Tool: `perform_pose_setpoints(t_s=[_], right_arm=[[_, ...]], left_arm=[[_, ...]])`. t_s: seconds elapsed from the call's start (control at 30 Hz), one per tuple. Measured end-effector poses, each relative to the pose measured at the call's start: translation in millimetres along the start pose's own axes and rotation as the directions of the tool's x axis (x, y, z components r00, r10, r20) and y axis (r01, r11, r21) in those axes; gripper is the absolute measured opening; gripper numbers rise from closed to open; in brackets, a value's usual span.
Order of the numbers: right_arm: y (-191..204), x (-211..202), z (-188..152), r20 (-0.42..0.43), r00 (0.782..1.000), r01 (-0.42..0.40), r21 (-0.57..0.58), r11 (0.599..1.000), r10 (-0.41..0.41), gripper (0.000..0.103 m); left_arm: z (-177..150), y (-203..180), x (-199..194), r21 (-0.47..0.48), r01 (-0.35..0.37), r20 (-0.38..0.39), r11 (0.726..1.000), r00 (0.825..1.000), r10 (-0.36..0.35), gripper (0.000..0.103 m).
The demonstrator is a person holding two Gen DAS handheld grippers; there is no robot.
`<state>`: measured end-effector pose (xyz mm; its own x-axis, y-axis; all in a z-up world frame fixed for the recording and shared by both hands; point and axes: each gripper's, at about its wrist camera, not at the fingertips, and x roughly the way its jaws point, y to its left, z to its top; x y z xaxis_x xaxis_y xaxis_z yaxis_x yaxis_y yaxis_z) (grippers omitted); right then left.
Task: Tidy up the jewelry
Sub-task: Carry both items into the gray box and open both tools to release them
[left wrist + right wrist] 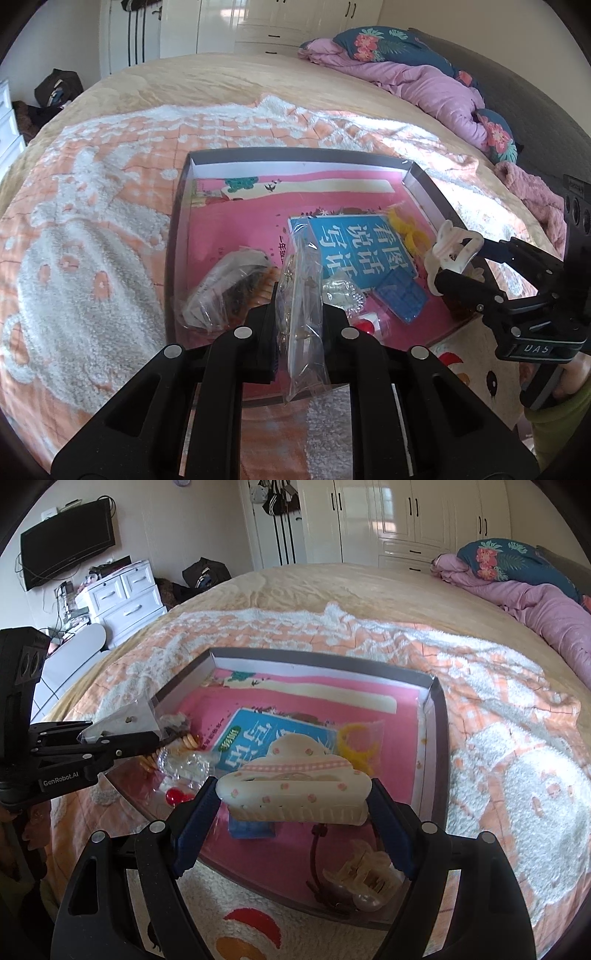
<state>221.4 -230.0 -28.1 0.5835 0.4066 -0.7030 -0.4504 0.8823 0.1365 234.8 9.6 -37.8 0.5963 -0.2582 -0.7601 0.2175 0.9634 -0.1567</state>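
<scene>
Bedroom surroundings are recorded: white wardrobes along the upper edge of the right wrist view, and a wall-mounted television at upper left above a white drawer unit. Most of both views is filled by a bed, which is covered by an orange and white fleece blanket; a pink quilt is bunched at upper right.

At the centre of the blanket a shallow grey-rimmed tray is seen, lined in pink. A blue booklet with Chinese characters is lying in it, with a yellow item in a clear wrapper beside it at right, a small blue piece, a red bead, and a translucent claw clip at the tray's near edge.

The right gripper is held over the tray; a cream hair clip with pink dots is gripped across its width between the widely spread jaws. The left gripper is positioned over the tray's near left part; its jaws are closed on a clear plastic bag containing small jewelry. A second filled clear bag is lying in the tray just left of it.
</scene>
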Motion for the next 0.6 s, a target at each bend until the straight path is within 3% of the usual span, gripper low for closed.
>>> perform_pose_setpoints(t_s=[0.27, 0.37, 0.4, 0.6], right_arm=[[0, 1, -5, -0.017, 1.000, -0.022, 0.020, 1.000, 0.022, 0.083], [1, -8, -6, 0.001, 1.000, -0.020, 0.026, 0.999, 0.020, 0.087], [0, -12, -6, 0.008, 1.000, -0.022, 0.028, 0.999, 0.022, 0.088], [3, -51, -14, 0.069, 0.997, -0.022, 0.034, 0.999, 0.020, 0.095]], left_arm=[[-1, 0, 3, 0.001, -0.003, -0.011, 1.000, 1.000, 0.003, 0.010], [-1, -2, -2, 0.000, -0.002, -0.004, 1.000, 1.000, 0.002, 0.030], [0, -2, -5, -0.001, -0.003, 0.001, 1.000, 1.000, 0.003, 0.043], [-2, -8, -28, -0.009, -0.007, 0.036, 1.000, 0.999, 0.007, 0.065]])
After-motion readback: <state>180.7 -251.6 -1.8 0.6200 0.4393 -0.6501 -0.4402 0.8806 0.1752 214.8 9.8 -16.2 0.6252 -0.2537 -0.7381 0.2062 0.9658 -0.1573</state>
